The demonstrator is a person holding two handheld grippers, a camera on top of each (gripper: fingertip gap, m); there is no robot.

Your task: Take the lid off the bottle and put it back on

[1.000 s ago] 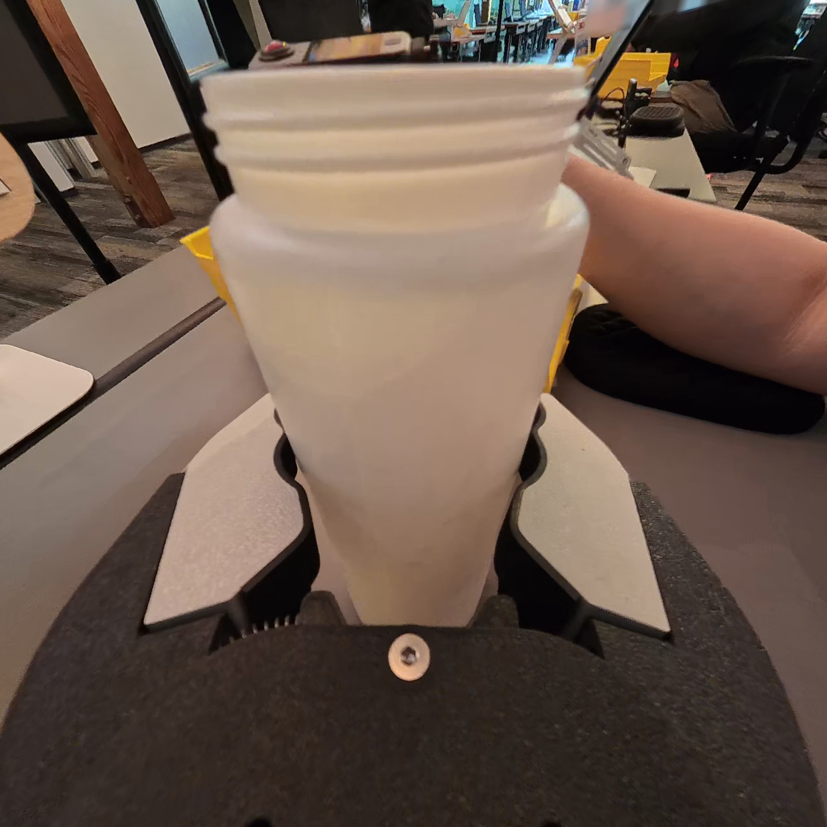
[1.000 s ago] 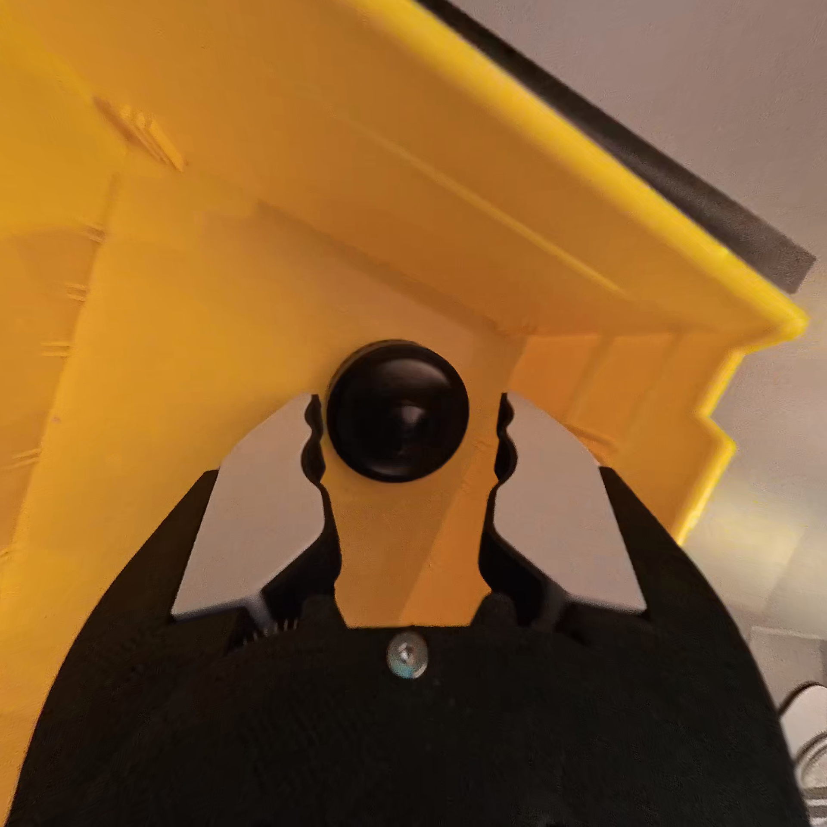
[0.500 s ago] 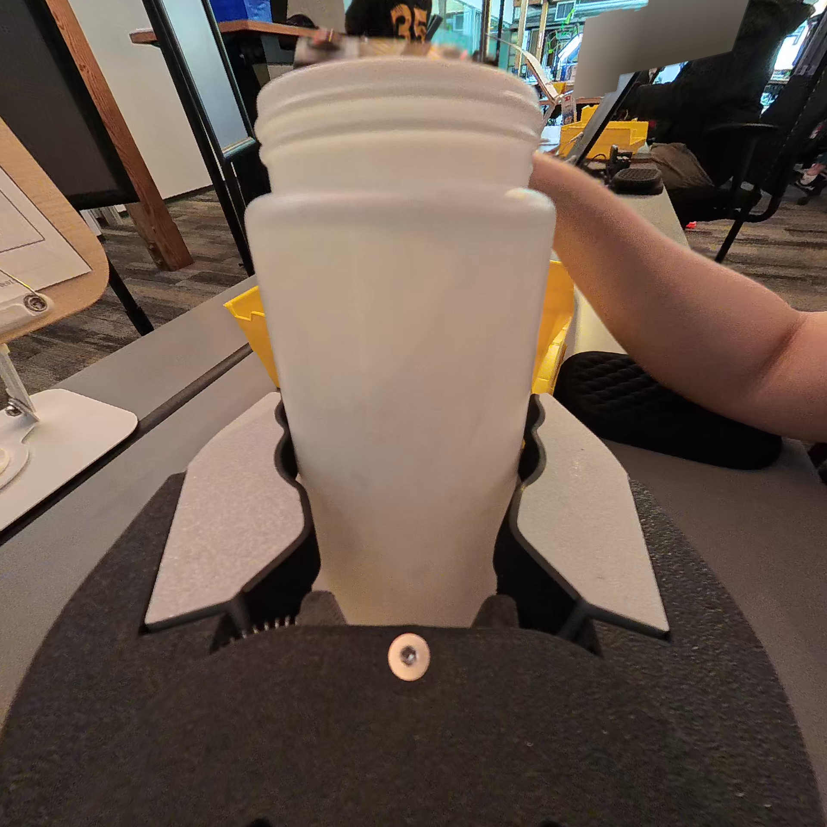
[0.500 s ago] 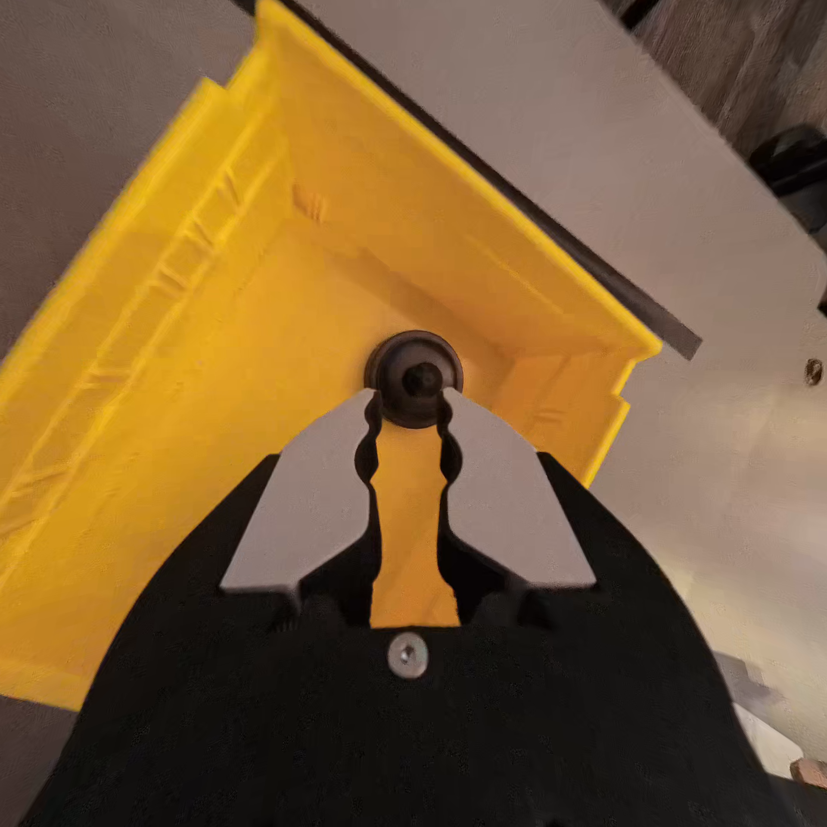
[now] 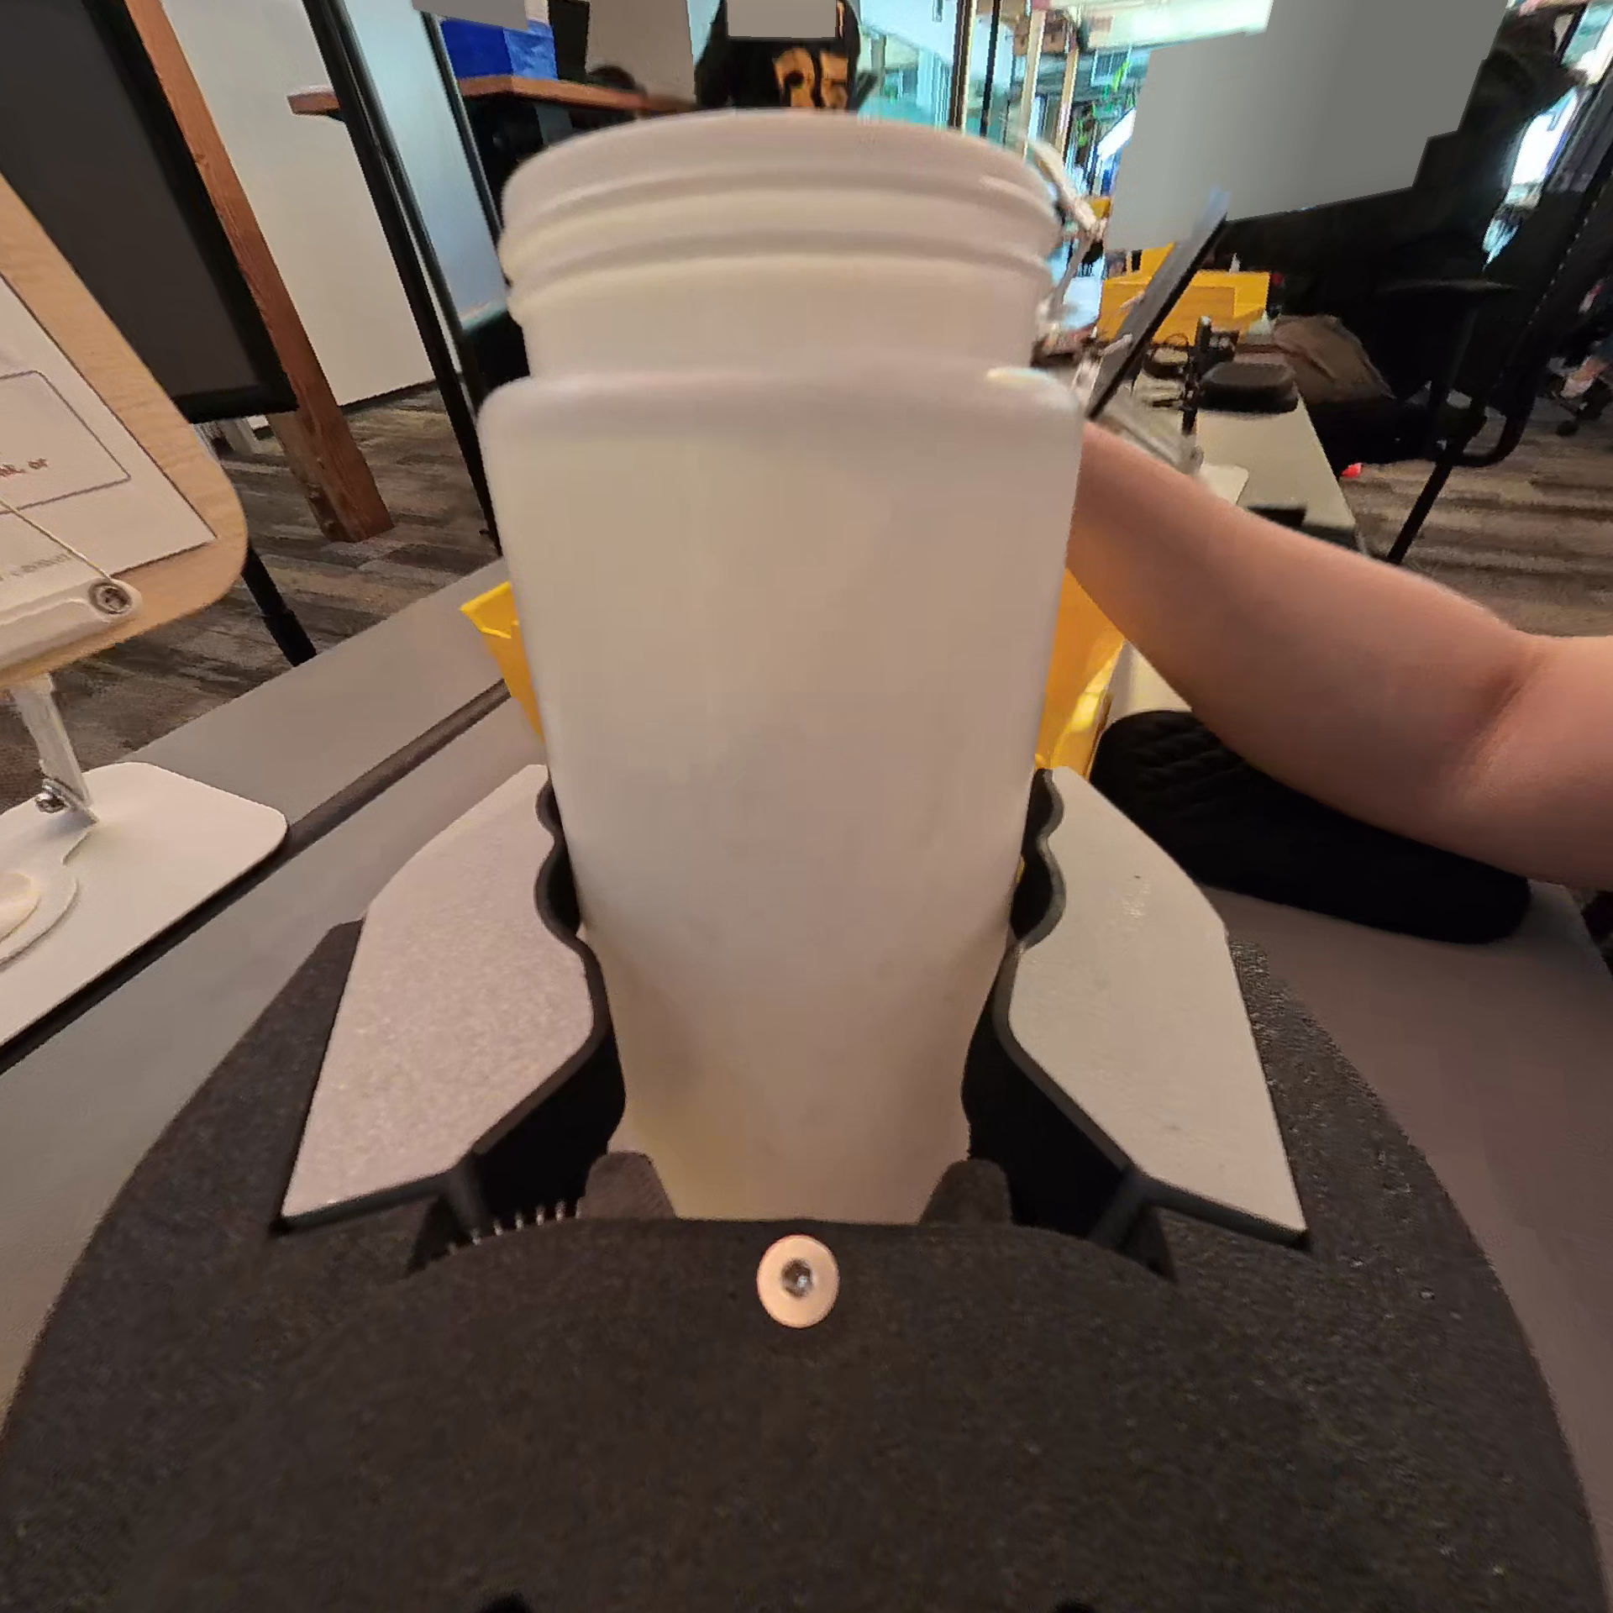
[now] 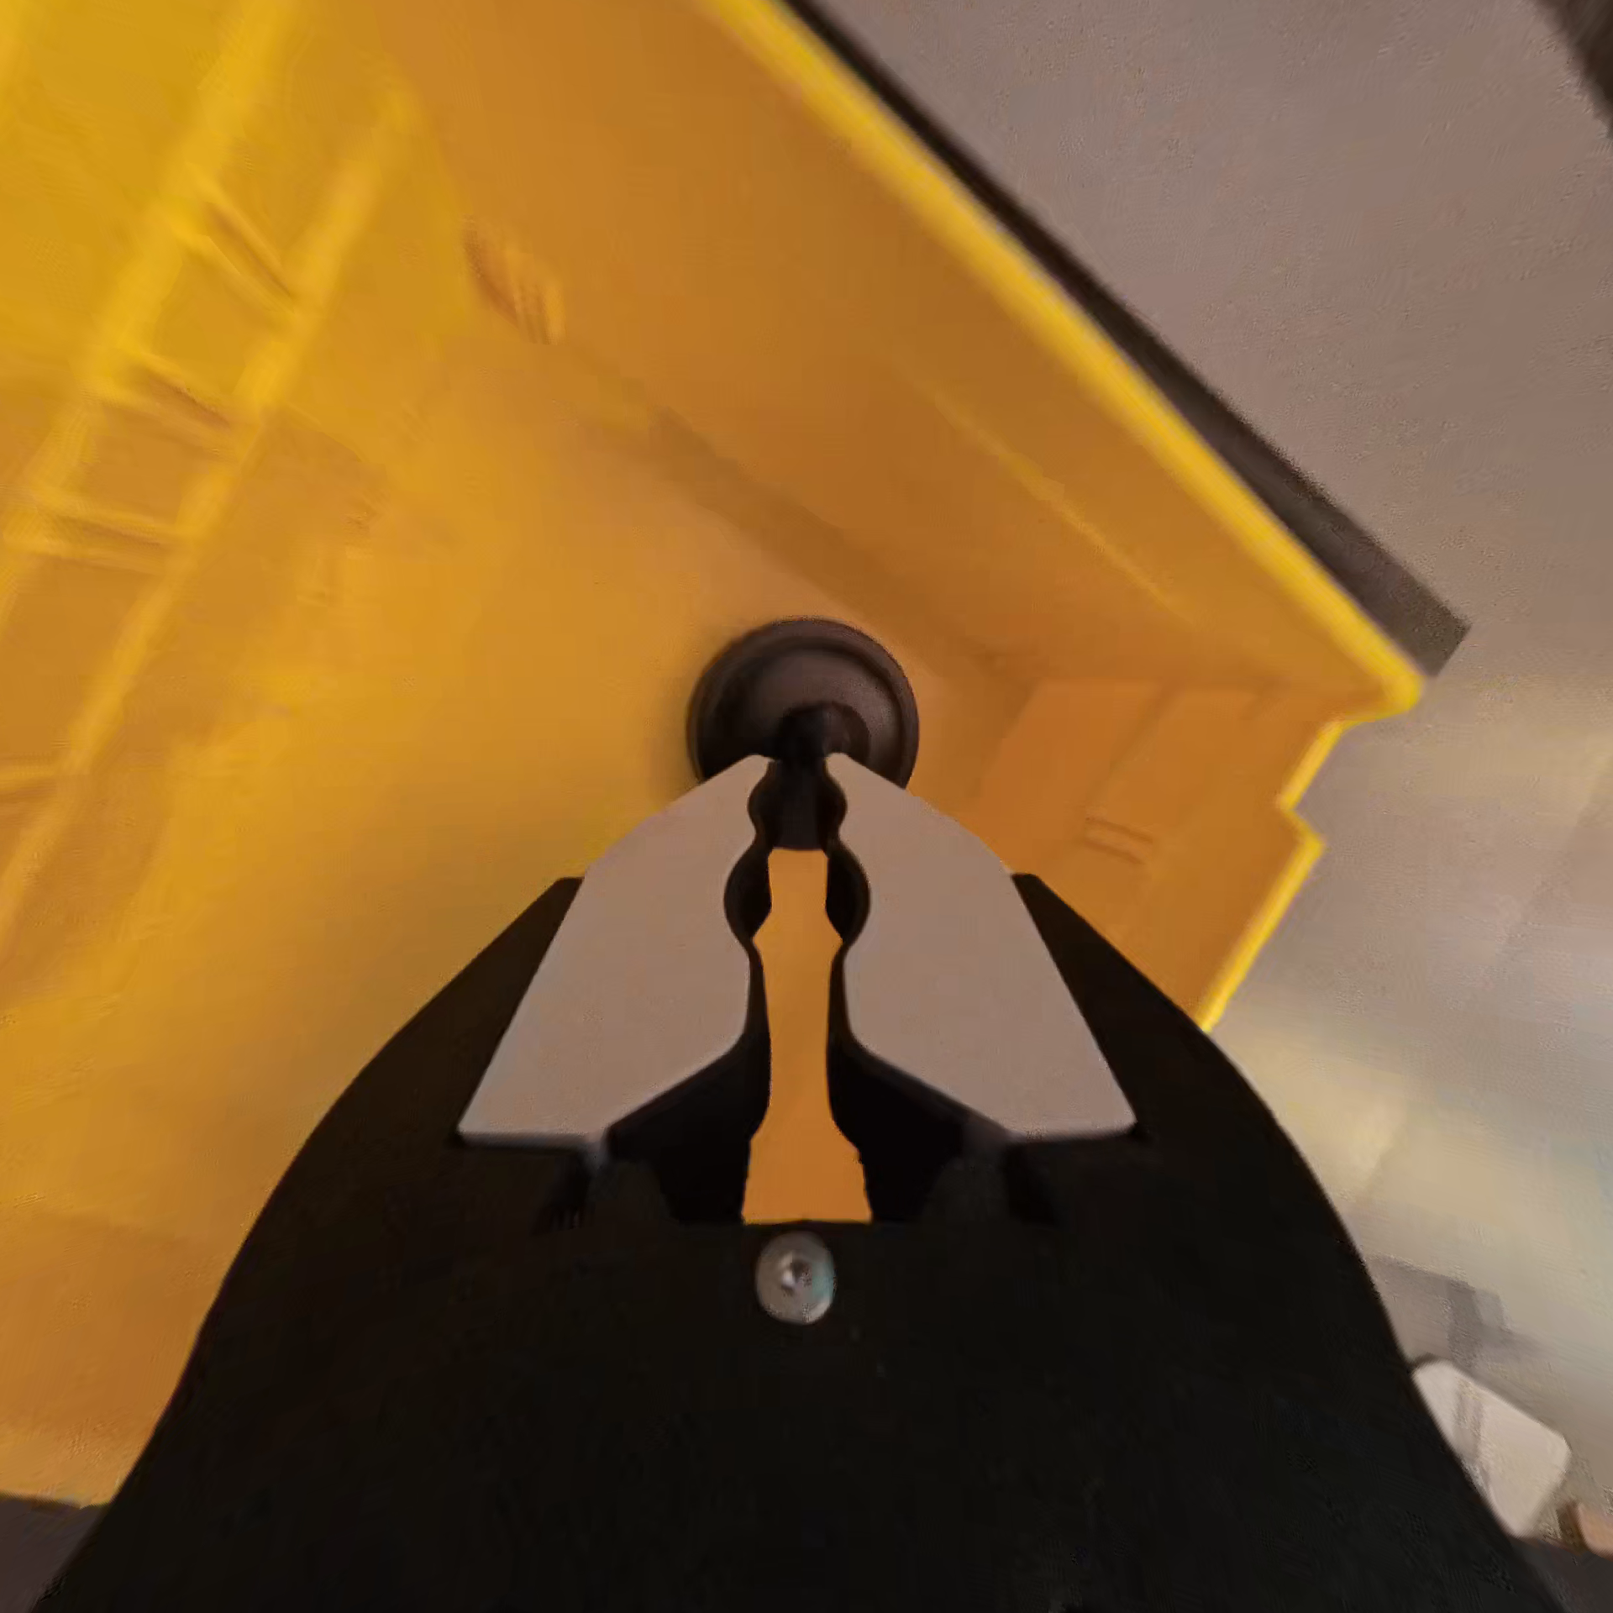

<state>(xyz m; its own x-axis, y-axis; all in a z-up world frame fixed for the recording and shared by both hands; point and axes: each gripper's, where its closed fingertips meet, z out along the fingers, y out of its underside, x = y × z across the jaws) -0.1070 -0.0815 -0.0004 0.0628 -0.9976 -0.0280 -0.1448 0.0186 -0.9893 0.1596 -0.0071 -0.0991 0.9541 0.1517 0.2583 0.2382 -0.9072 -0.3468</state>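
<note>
The left gripper (image 5: 799,882) clamps the tall, white, translucent plastic bottle (image 5: 785,663) upright by its lower body, steadying its bare threaded mouth for recapping. The right gripper (image 6: 799,772), nearly closed, pinches the knob of the round black lid (image 6: 803,698) inside the yellow plastic bin (image 6: 419,489), whose walls crowd the exit. A person's forearm (image 5: 1309,646) reaches behind the bottle.
</note>
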